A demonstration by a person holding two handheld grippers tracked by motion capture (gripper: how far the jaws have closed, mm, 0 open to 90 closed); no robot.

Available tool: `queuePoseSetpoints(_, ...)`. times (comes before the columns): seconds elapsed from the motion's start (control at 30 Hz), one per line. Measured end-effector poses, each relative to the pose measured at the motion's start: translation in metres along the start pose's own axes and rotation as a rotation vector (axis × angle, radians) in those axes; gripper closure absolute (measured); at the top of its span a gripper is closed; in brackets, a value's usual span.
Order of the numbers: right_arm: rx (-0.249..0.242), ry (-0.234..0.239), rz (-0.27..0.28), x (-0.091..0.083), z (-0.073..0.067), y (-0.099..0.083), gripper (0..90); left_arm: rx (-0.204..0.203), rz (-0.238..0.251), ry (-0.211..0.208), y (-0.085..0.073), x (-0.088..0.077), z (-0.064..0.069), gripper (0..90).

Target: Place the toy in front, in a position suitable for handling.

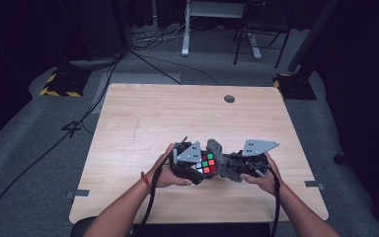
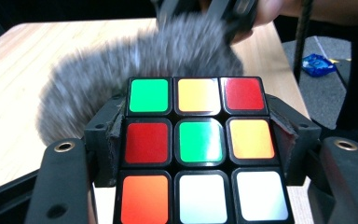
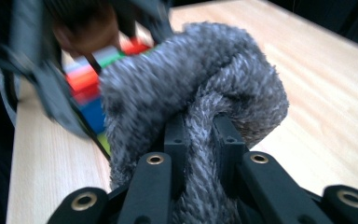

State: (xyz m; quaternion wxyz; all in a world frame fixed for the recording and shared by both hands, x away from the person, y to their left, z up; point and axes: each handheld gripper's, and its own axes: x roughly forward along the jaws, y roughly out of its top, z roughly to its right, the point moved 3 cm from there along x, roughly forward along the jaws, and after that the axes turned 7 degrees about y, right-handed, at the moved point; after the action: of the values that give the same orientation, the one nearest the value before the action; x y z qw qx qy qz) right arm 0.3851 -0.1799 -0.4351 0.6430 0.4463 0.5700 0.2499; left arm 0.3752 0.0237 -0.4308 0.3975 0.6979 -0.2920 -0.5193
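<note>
Scene: I am looking down on a wooden table; a person's two forearms are coming in from the bottom edge, each hand holding a gripper, and the two grippers are meeting near the table's front middle
Left gripper: I am seeing its jaws clamped on a cube, pressing on two opposite sides of it
Cube: it is sitting between the left jaws, raised off the table, just beside the cloth; in the left gripper view its facing side is showing green, yellow and red on the top row, red, green and orange on the middle row, orange, white and white on the bottom row
Right gripper: I am seeing its jaws squeezing together on a grey fuzzy cloth
Cloth: in the right gripper view it is bunching up out of the jaws as a thick twisted fold, and its far side is pressing against the cube; in the left gripper view it is lying blurred right behind the cube
Hands: the left hand is wrapping around its gripper, the right hand doing the same on the other side
</note>
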Motion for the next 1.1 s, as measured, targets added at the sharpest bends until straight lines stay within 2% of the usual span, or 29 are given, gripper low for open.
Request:
queuePoseSetpoints(0.17,0.009,0.019,-0.073,0.007,0.003,-0.008,79.6,-0.01,0.016,0.005,0.0,-0.004,-0.003,33.8)
queuePoseSetpoints(0.27,0.002,0.038,-0.094,0.01,0.001,-0.01,79.6,-0.008,0.016,0.016,0.0,-0.007,-0.006,33.8)
queuePoseSetpoints(0.47,-0.022,0.054,-0.121,0.012,-0.002,-0.014,79.5,-0.019,0.011,0.048,-0.003,-0.009,-0.012,33.8)
queuePoseSetpoints(0.63,-0.023,0.069,-0.119,0.012,-0.003,-0.014,79.5,-0.025,-0.008,0.065,-0.007,-0.011,-0.017,33.8)
queuePoseSetpoints(0.9,-0.015,0.032,-0.131,0.008,0.004,-0.018,79.5,-0.019,-0.046,0.06,-0.012,-0.006,-0.017,33.8)
queuePoseSetpoints(0.97,-0.012,0.021,-0.133,0.005,0.007,-0.019,79.5,-0.009,-0.063,0.065,-0.015,-0.005,-0.019,33.8)
queuePoseSetpoints(1.1,0.001,-0.004,-0.137,0.001,0.015,-0.022,79.5,-0.013,-0.1,0.067,-0.022,-0.002,-0.021,33.8)
